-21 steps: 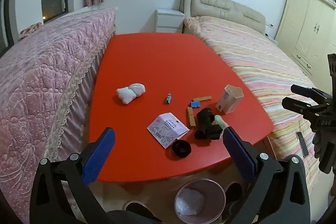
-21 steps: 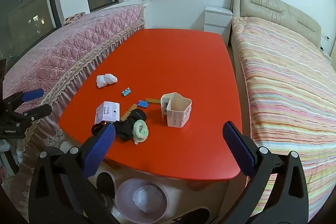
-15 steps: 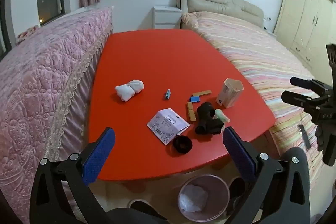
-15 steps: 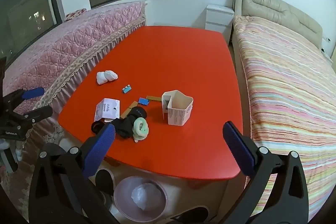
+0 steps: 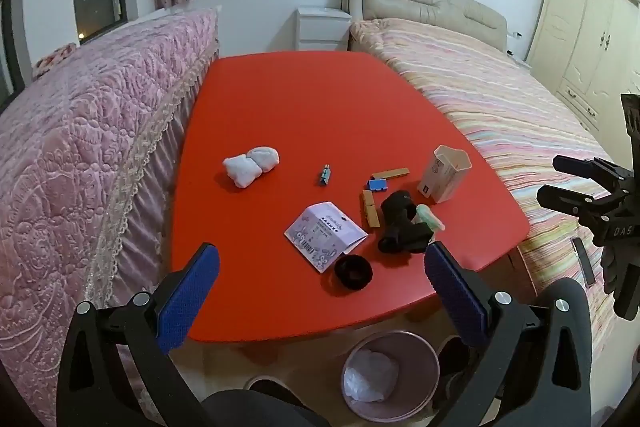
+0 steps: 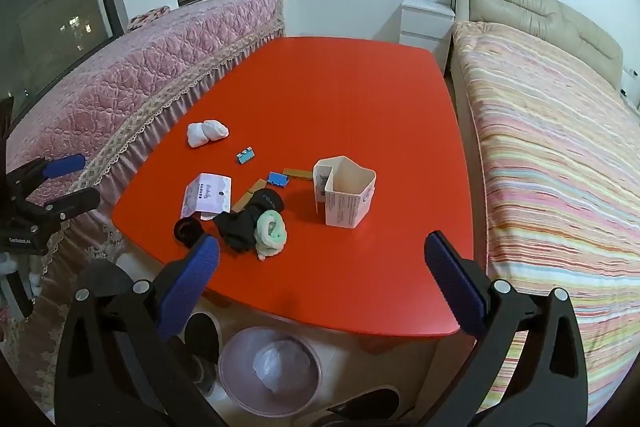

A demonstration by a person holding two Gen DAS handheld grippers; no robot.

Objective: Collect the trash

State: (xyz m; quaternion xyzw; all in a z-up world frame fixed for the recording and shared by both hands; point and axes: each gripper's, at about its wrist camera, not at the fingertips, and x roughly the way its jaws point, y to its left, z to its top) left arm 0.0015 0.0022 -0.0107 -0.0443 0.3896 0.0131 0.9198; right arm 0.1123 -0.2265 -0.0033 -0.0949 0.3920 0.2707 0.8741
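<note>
You are at the very start: nothing is picked up yet, and both tools hang in the air near the close edge of the big red worktop (image 5: 304, 107).

Under that edge, on the floor, sits the pink bin (image 6: 270, 371) with a white bag in it. That is where the trash should go.

Your left hand-held gripper (image 5: 322, 285) is wide open and holds nothing. Your right hand-held gripper (image 6: 322, 283) is wide open and empty too.

The trash lies in a bunch near the close edge. The biggest piece is the white carton (image 6: 346, 191), standing up with its top open. Next is the flat purple packet (image 5: 325, 235), just beside the black cloth (image 5: 400, 223). The white tissue ball (image 5: 251, 166) sits apart, toward the pink bed.

I think the carton suits your right side best. Reach down, put the open fingers around it, squeeze gently so it does not crush, then carry it to the bin.
</note>
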